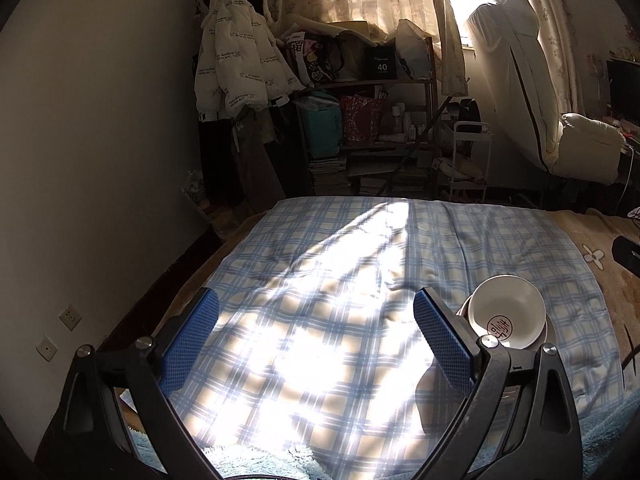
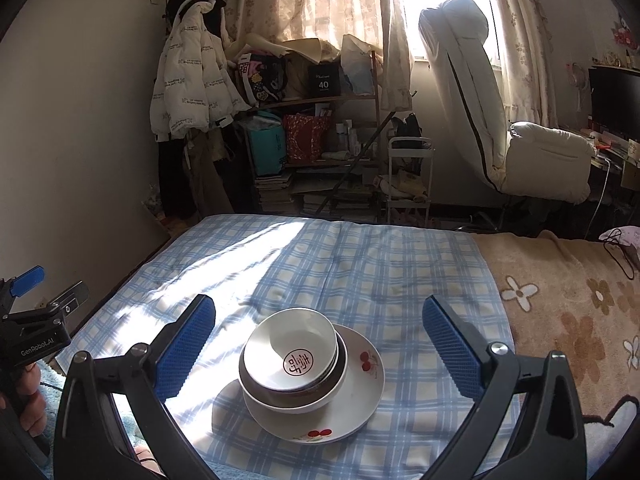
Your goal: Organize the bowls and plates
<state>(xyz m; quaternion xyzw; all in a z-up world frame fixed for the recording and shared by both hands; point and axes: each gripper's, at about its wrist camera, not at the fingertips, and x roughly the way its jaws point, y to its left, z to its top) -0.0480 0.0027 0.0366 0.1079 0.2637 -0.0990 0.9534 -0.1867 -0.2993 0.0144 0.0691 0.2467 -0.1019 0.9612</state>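
A white bowl (image 2: 290,354) with a round red-black emblem sits nested in a second bowl (image 2: 294,400). Both rest on a white plate (image 2: 362,380) with cherry prints, on a blue plaid cloth (image 2: 360,272). My right gripper (image 2: 318,342) is open and empty, its blue pads on either side of the stack and above it. My left gripper (image 1: 316,340) is open and empty over bare cloth (image 1: 320,264). The bowl stack (image 1: 506,312) lies just right of its right finger. The left gripper body (image 2: 36,328) shows at the left edge of the right wrist view.
The cloth lies on a bed with a brown floral blanket (image 2: 568,312) to the right. Beyond the bed's far edge stand a cluttered shelf (image 2: 320,140), a hanging white jacket (image 2: 192,76), a small white cart (image 2: 410,176) and a white recliner (image 2: 520,148). A wall (image 1: 100,140) runs along the left.
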